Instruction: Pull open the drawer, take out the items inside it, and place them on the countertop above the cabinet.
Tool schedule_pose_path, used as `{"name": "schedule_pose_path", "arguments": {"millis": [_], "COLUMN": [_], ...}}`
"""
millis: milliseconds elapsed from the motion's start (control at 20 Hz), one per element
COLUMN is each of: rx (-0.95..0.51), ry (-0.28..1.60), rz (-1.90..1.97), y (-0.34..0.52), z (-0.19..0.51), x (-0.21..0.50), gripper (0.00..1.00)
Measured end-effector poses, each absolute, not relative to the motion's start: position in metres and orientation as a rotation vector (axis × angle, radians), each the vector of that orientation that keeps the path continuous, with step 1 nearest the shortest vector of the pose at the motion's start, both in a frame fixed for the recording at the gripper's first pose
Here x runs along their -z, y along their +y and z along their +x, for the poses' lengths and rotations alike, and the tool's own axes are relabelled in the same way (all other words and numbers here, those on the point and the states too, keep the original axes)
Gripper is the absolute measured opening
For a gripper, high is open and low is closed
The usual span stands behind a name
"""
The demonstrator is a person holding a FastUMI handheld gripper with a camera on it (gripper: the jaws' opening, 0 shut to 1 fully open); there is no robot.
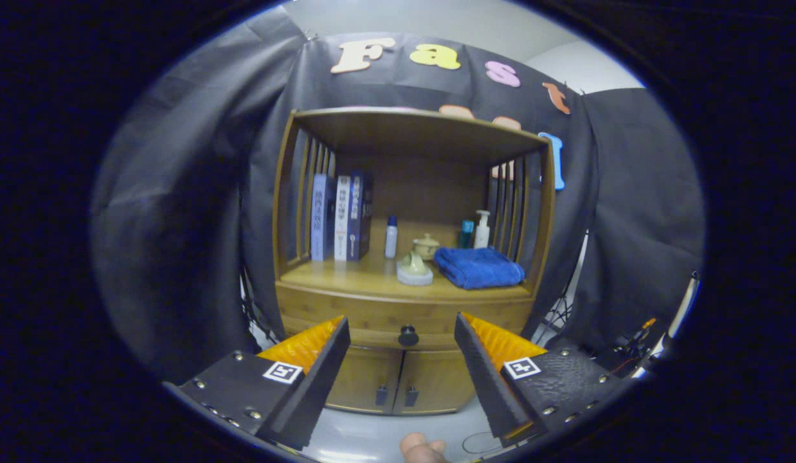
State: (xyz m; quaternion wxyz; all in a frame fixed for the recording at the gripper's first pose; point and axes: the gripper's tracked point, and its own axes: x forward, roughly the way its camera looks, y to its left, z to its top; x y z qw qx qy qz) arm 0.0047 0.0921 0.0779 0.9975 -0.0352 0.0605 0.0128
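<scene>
The fingers (402, 360) stand wide apart and hold nothing. Between them and a little beyond sits the dark knob (408, 335) of the drawer (372, 314), which is closed flush in the cabinet (407, 379). On the worktop (346, 278) above lie a blue towel (478, 267), a small ornament (414, 267) and bottles. This fits either a drawer waiting to be pulled, or one emptied and closed again.

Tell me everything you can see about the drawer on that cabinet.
The drawer is a wide, shallow wooden front, bamboo-like, fully shut beneath the countertop and above two small doors. A round dark knob sits at its centre. The open gripper frames the knob from a distance; nothing touches it.
</scene>
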Motion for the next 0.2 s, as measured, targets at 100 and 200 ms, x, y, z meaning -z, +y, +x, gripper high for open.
{"name": "schedule_pose_path", "arguments": {"millis": [100,200], "rx": [-0.055,-0.072], "ry": [0.087,0.062], "rz": [-0.036,-0.020], "y": [0.095,0.095], "z": [-0.009,-0.022], "x": [-0.109,-0.134], "gripper": [0.98,0.98]}}
